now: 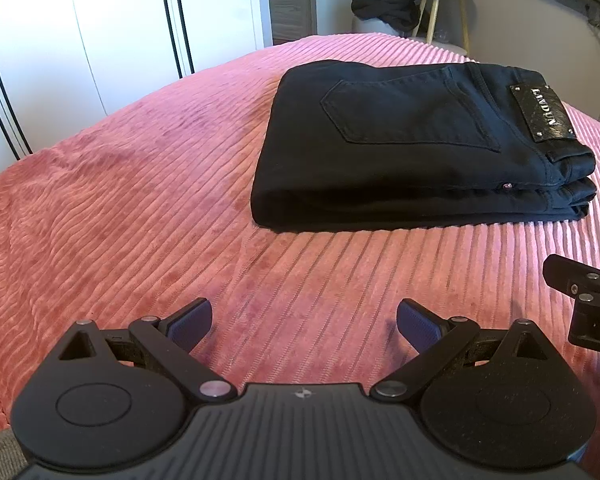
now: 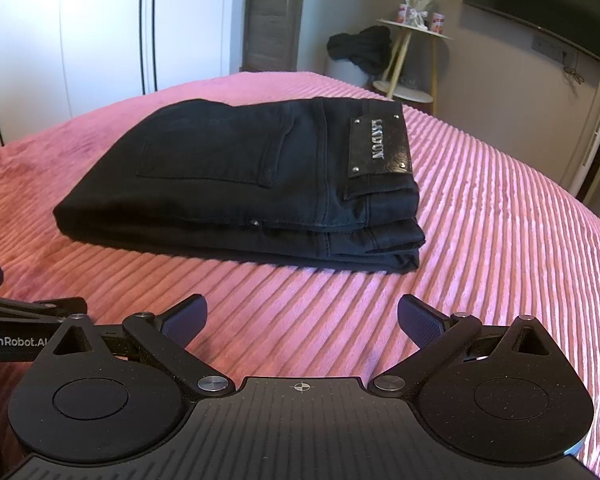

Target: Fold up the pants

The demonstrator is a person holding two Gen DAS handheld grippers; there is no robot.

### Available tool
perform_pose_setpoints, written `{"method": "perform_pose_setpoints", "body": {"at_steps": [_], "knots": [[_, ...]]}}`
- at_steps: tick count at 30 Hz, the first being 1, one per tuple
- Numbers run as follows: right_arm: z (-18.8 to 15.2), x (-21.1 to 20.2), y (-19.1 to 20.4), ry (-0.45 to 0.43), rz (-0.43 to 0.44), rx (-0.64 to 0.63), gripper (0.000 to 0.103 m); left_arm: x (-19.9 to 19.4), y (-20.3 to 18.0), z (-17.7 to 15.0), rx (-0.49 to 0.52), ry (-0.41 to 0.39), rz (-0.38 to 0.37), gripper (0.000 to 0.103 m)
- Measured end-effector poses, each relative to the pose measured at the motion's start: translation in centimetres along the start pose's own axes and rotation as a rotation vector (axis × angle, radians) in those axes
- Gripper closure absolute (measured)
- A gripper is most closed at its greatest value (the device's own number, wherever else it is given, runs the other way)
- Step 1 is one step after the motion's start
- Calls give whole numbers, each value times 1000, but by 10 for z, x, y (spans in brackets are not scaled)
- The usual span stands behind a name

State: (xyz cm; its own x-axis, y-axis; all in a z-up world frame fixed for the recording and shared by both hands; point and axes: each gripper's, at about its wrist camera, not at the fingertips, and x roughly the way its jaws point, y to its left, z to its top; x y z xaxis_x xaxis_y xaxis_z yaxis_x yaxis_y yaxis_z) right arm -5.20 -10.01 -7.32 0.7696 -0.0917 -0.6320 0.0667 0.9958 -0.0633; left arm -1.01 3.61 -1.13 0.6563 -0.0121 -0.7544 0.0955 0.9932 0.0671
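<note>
A big bed (image 1: 120, 208) fills most of both views. It has a pink blanket with soft ribbed lines running across it. In the middle of the bed lie the black pants (image 1: 412, 152). They are folded into a neat, thick block, with the layers stacked one on top of the other. A back pocket (image 1: 408, 112) faces up. A shiny black label (image 1: 542, 112) with silver letters sits at the waist end of the pants.

Behind the bed stand tall white closet doors (image 1: 80, 32). A pile of dark clothes (image 1: 388, 6) sits on something pale past the far end of the bed. Beside it is a small round side table (image 2: 414, 28) with thin wooden legs.

The left gripper (image 1: 304, 322) hangs over the blanket, near the pants but not touching them. Its fingers are spread wide and hold nothing. The right gripper (image 2: 302, 318) is just beside it, also above the blanket. Its fingers are spread wide too, and they are empty.
</note>
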Motion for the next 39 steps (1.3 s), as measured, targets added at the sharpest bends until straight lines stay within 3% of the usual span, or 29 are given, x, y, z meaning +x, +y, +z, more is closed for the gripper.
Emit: {"method": "perform_pose_setpoints", "body": {"at_steps": [22,39], "knots": [[1,-1,2,-6,2,2,0,0,-1,0,-3,-1,-1,4],[2,-3,1,-19,4,10,0,-2,1,2,-33,3,-44,4]]}}
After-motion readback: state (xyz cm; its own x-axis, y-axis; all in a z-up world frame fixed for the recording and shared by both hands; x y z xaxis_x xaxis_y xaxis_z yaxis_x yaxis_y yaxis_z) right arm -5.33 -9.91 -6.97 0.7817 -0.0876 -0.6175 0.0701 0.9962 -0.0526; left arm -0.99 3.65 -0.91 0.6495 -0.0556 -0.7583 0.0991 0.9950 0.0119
